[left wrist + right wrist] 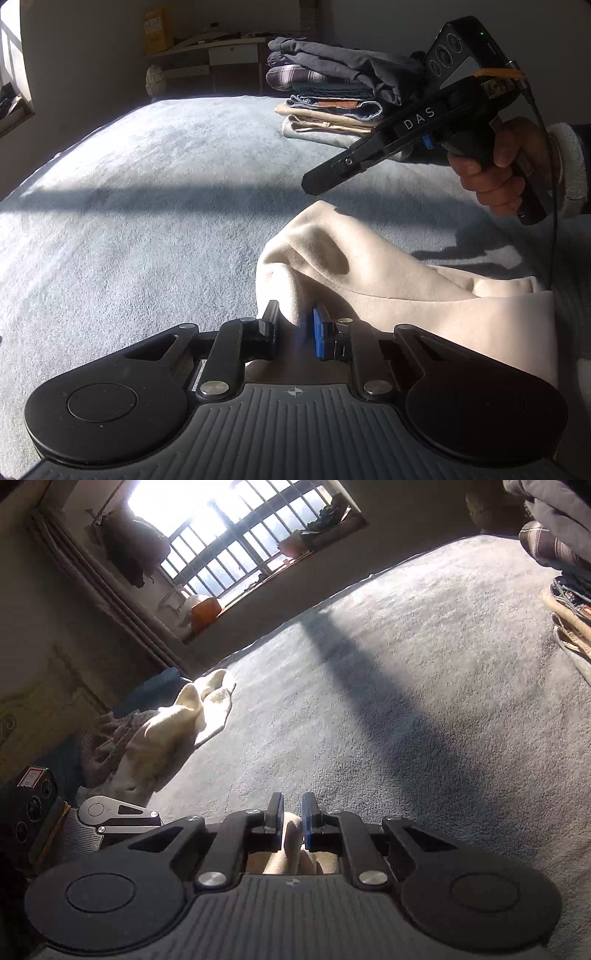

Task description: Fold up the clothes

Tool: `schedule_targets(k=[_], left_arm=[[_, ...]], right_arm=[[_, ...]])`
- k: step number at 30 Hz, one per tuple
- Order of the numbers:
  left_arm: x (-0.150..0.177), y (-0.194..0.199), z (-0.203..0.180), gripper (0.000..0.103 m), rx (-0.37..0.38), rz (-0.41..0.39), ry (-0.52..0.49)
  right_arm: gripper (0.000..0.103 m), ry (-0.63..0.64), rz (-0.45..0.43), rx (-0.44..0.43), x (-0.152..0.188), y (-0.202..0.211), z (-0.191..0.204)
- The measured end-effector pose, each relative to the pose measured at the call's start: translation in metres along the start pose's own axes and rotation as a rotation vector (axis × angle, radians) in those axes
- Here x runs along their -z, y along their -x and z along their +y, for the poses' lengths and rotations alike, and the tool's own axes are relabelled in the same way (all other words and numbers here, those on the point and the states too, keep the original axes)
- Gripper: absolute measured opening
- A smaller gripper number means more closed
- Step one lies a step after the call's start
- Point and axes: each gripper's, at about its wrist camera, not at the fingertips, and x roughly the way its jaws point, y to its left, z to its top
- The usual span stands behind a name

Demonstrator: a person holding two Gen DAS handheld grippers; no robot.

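Note:
A cream garment [388, 280] lies bunched on the grey blanket-covered bed [147, 206], its near fold lifted. My left gripper [295, 326] is shut on that fold, with cloth pinched between the black finger and the blue pad. My right gripper [314, 184], held by a hand [495, 166], points down-left at the garment's raised peak. In the right wrist view its fingers stand close together and a strip of cream cloth [291, 834] is caught between them, so my right gripper [292, 812] is shut on it.
A stack of folded clothes [332, 88] sits at the bed's far right. More loose cream and pinkish clothes [166, 731] are heaped at the bed's left edge. A barred window [236, 535] and a shelf [207, 55] stand beyond the bed.

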Motion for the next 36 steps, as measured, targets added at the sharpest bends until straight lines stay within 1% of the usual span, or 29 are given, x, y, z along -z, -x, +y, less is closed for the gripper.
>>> schedule_targets(k=[1, 2, 3, 4, 6, 10, 13, 15, 19, 20, 21, 23, 25, 26, 27, 29, 32, 34, 36], left_arm=[[0.0, 0.001, 0.001, 0.015, 0.004, -0.006, 0.004], [0.001, 0.003, 0.001, 0.014, 0.008, -0.014, 0.005], [0.002, 0.004, 0.001, 0.013, 0.011, -0.021, 0.005], [0.002, 0.006, 0.001, 0.012, 0.015, -0.028, 0.005], [0.002, 0.008, 0.001, 0.011, 0.018, -0.04, -0.012], [0.003, 0.014, -0.001, 0.01, 0.025, -0.063, -0.046], [0.003, 0.017, -0.001, 0.009, 0.028, -0.077, -0.061], [0.002, 0.018, -0.001, 0.008, 0.027, -0.082, -0.061], [-0.001, 0.014, 0.006, 0.008, 0.037, -0.077, -0.024], [-0.002, 0.013, 0.008, 0.008, 0.041, -0.075, -0.012], [-0.003, 0.012, 0.01, 0.008, 0.045, -0.073, 0.0], [-0.005, 0.01, 0.014, 0.008, 0.052, -0.069, 0.023], [-0.007, 0.007, 0.019, 0.016, 0.059, -0.064, 0.047], [-0.007, 0.006, 0.021, 0.035, 0.062, -0.062, 0.059], [-0.008, 0.005, 0.023, 0.05, 0.066, -0.06, 0.07], [-0.011, 0.002, 0.027, 0.052, 0.074, -0.055, 0.095], [-0.013, -0.012, 0.032, 0.052, 0.106, -0.031, 0.155], [-0.014, -0.021, 0.035, 0.052, 0.127, -0.016, 0.196], [-0.015, -0.03, 0.038, 0.047, 0.149, -0.001, 0.237]], right_arm=[[0.042, 0.081, -0.021, -0.011, -0.005, 0.003, 0.008], [0.056, 0.153, -0.024, -0.029, -0.008, 0.003, 0.016], [0.059, 0.259, -0.005, -0.065, -0.012, 0.0, 0.027], [0.059, 0.361, 0.02, -0.099, -0.014, -0.003, 0.039], [0.06, 0.531, 0.11, -0.155, -0.014, -0.013, 0.059], [0.059, 0.873, 0.269, -0.21, -0.001, -0.034, 0.095], [0.059, 1.12, 0.346, -0.194, 0.015, -0.047, 0.113], [0.059, 1.221, 0.385, -0.187, 0.025, -0.056, 0.117], [0.059, 1.236, 0.441, -0.212, 0.027, -0.068, 0.114], [0.052, 1.221, 0.458, -0.213, 0.025, -0.068, 0.112], [0.039, 1.205, 0.474, -0.213, 0.022, -0.067, 0.11], [0.028, 1.169, 0.5, -0.215, 0.016, -0.067, 0.106], [0.028, 1.1, 0.48, -0.217, 0.007, -0.062, 0.101], [0.028, 1.083, 0.476, -0.214, 0.004, -0.06, 0.1], [0.028, 1.066, 0.47, -0.212, 0.002, -0.057, 0.099], [0.029, 1.037, 0.449, -0.203, -0.001, -0.047, 0.098], [0.03, 0.962, 0.401, -0.162, -0.005, -0.029, 0.086], [0.031, 0.851, 0.349, -0.123, -0.01, -0.014, 0.069], [0.032, 0.707, 0.286, -0.094, -0.015, -0.001, 0.049]])
